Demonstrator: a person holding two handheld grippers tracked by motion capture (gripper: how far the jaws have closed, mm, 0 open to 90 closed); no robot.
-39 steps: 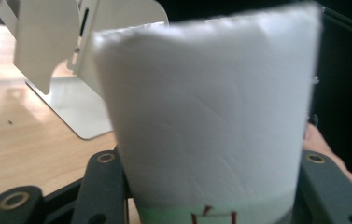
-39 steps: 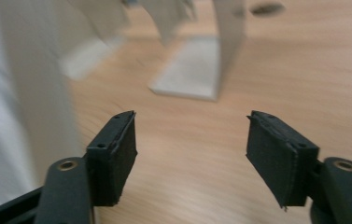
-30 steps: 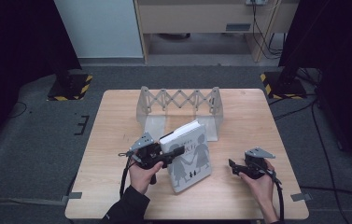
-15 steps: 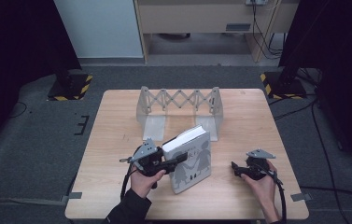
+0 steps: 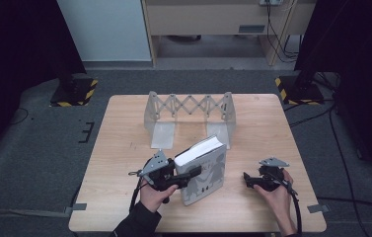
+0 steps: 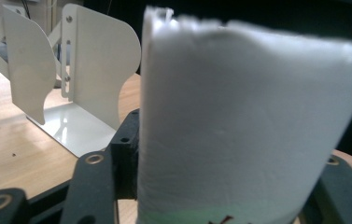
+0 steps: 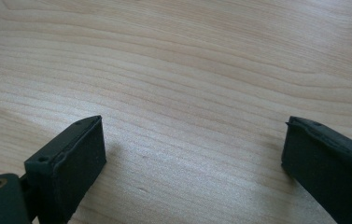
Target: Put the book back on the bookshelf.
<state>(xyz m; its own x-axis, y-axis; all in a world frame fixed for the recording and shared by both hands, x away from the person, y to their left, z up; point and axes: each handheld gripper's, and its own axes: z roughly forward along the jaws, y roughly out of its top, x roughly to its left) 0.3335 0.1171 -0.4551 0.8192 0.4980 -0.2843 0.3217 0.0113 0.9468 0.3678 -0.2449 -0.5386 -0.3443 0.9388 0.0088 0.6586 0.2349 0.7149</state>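
A thick book (image 5: 208,177) with a pale cover leans tilted on the wooden table (image 5: 124,133), its white page block (image 5: 198,150) raised. My left gripper (image 5: 196,173) grips that page block (image 6: 239,121) from the left, one jaw on each side. Its jaws have just been easing open, with the book still between them and touching the left pad (image 6: 127,154). My right gripper (image 5: 246,178) hovers low over bare wood to the right of the book. Its jaws have just been opening and now stand wide (image 7: 192,158) with nothing between them.
A white metal expanding book rack (image 5: 188,111) stands at the back middle of the table, its end plates (image 6: 89,70) just beyond the book. Dark floor, black stands with striped bases and a cabinet surround the table.
The book has tipped lower and slid a little toward the near edge, along with my left hand. The right hand has stayed where it was.
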